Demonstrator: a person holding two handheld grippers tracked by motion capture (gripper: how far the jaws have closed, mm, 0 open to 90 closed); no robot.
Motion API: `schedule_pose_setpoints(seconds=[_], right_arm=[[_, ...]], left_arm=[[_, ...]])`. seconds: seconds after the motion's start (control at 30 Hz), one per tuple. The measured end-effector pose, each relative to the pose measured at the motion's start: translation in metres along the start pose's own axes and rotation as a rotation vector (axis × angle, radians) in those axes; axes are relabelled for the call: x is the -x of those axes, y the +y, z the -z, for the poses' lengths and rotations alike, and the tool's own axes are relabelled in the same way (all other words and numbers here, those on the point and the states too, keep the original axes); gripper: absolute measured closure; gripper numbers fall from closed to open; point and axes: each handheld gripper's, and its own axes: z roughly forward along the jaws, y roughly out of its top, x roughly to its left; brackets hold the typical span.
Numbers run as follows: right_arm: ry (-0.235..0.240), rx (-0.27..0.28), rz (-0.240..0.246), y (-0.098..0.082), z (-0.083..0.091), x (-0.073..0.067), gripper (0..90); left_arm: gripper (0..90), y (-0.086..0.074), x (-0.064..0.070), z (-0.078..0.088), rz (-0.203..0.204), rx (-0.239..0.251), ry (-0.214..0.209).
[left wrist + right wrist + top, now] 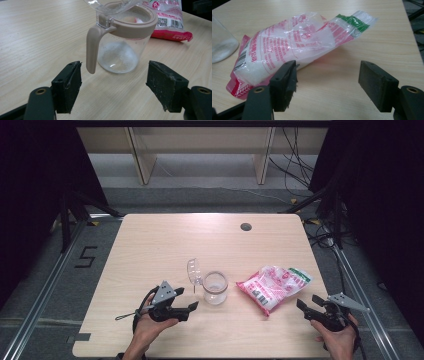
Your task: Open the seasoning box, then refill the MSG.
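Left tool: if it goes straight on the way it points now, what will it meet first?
Most likely the jar. It stands straight ahead of the open left tool, and its beige handle hangs nearest, toward the left jaw. Bare table lies between; how far is unclear.

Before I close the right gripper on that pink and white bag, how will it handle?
The bag looks soft and crinkled, so it will probably sag and shift. Its glossy film may slip between the right gripper's open jaws. Its white grains probably make it fairly heavy.

The jar stands left of the bag on the table.
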Motion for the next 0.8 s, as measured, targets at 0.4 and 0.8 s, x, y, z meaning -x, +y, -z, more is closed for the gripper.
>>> schedule_pose_setpoints(seconds=[0.4,0.8], right_arm=[[0.05,0.019,-0.09,0.01,-0.021,0.001,26.9],[0.055,-0.005,-0.138,0.019,-0.044,0.004,23.9]], left_arm=[[27.5,0.0,0.007,-0.002,-0.015,-0.006,-0.006],[27.5,0.002,0.01,-0.004,-0.037,-0.011,-0.028]])
